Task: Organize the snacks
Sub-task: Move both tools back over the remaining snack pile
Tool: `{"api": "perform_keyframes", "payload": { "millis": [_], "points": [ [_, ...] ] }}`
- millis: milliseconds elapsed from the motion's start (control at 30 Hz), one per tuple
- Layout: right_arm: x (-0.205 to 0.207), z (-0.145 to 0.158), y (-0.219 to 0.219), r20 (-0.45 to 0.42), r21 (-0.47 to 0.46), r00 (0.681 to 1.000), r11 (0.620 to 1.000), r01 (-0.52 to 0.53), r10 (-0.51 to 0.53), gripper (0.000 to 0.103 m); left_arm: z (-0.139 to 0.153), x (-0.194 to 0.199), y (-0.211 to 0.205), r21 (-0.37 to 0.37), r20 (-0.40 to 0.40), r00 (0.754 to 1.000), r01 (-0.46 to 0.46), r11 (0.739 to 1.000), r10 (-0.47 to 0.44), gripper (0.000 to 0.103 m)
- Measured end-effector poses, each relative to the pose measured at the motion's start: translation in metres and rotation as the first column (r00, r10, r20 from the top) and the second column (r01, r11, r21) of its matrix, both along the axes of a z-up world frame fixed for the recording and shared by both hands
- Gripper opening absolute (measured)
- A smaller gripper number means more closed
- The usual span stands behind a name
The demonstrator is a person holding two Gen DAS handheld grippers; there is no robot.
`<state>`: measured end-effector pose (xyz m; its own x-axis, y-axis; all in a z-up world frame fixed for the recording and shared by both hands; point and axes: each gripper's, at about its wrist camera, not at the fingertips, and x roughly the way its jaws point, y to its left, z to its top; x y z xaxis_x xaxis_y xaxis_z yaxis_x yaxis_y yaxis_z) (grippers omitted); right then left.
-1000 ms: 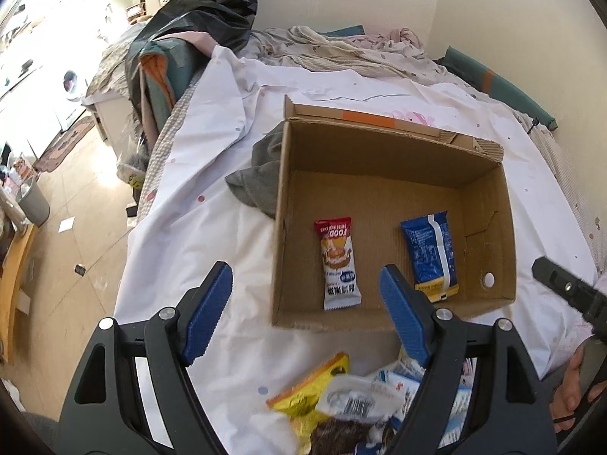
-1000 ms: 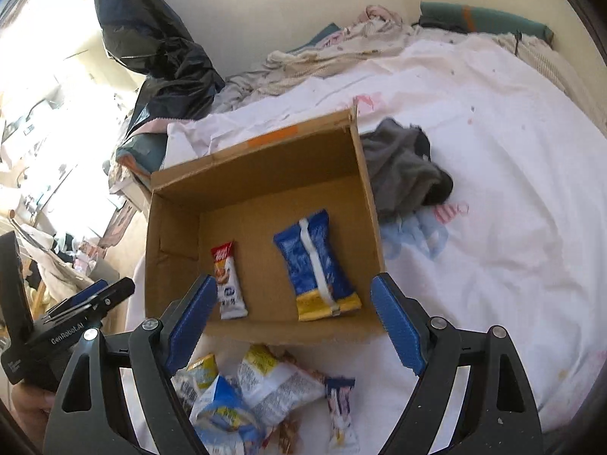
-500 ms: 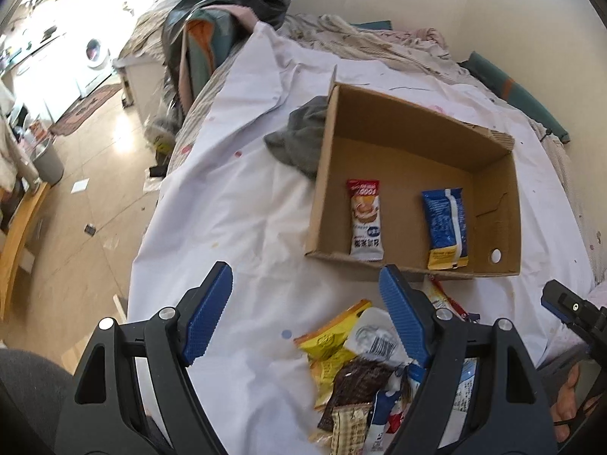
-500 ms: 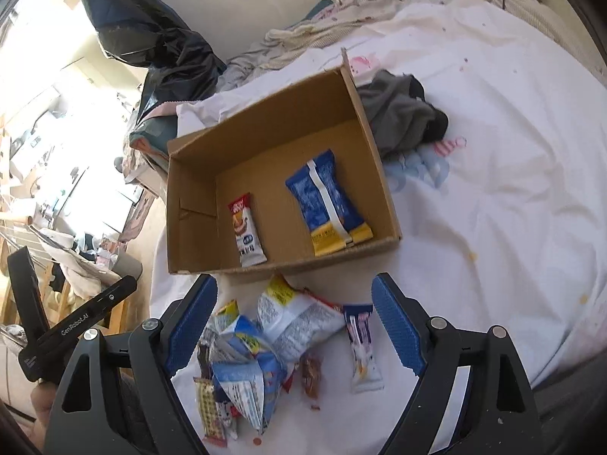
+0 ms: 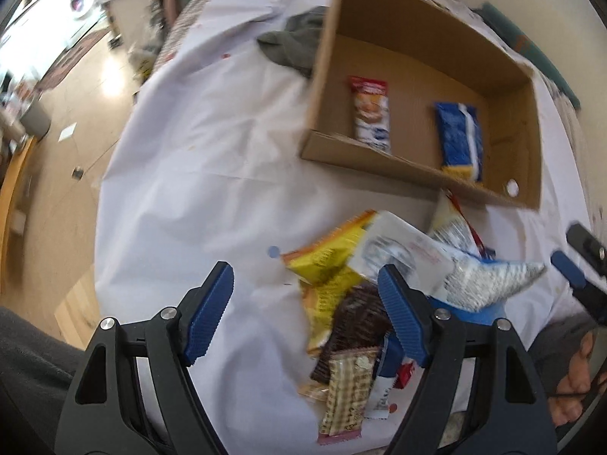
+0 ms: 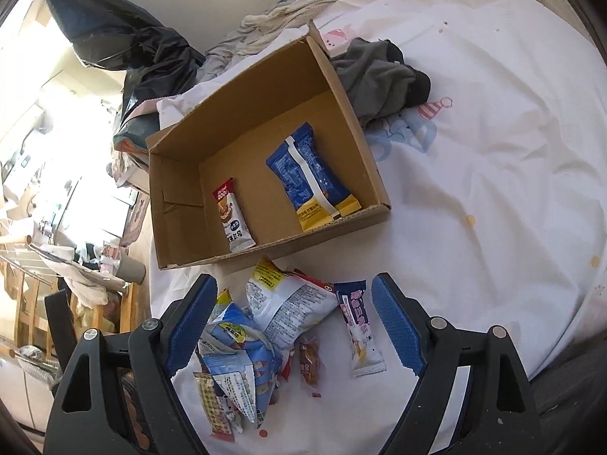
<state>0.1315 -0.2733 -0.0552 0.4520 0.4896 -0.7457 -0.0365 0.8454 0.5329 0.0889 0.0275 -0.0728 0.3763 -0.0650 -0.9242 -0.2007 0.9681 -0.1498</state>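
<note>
Both your grippers gape open, holding nothing. The snack pile (image 6: 265,326) sits on the sheet (image 6: 474,189) just short of the box (image 6: 356,121) — right gripper (image 6: 292,326) is straddling it. The pink bar (image 6: 358,328) lies lengthwise between its jaws, nearer the right one; left gripper (image 5: 305,311) is off to the pile's left.

In the right wrist view a cardboard box (image 6: 343,212) sits mid-frame on a bedsheet (image 6: 493,159), two snack packets side by side inside. A crumpled garment (image 6: 379,76) lies against its upper-right wall. Below the box a snack pile (image 6: 265,326) spreads toward the frame's bottom.
</note>
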Motion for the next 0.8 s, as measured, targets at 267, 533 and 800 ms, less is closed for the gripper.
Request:
{"api": "perform_keyframes", "payload": {
  "millis": [267,533,800],
  "points": [
    [0.001,-0.003,-0.001,-0.02,0.015,1.0,1.0,-0.001,0.002,0.086,-0.01,0.002,-0.033,0.038,-0.029,0.992,0.123,0.992,-0.121,0.076],
    [0.002,-0.003,0.0,-0.025,0.028,1.0,1.0,-0.008,0.009,0.086,-0.025,0.013,-0.069,0.119,-0.066,0.973,0.227,0.967,-0.22,0.076],
    [0.004,-0.005,-0.003,-0.043,0.059,0.999,0.998,-0.001,0.004,0.086,-0.034,0.016,-0.077,0.139,-0.107,0.963,0.262,0.955,-0.248,0.076]
  ]
}}
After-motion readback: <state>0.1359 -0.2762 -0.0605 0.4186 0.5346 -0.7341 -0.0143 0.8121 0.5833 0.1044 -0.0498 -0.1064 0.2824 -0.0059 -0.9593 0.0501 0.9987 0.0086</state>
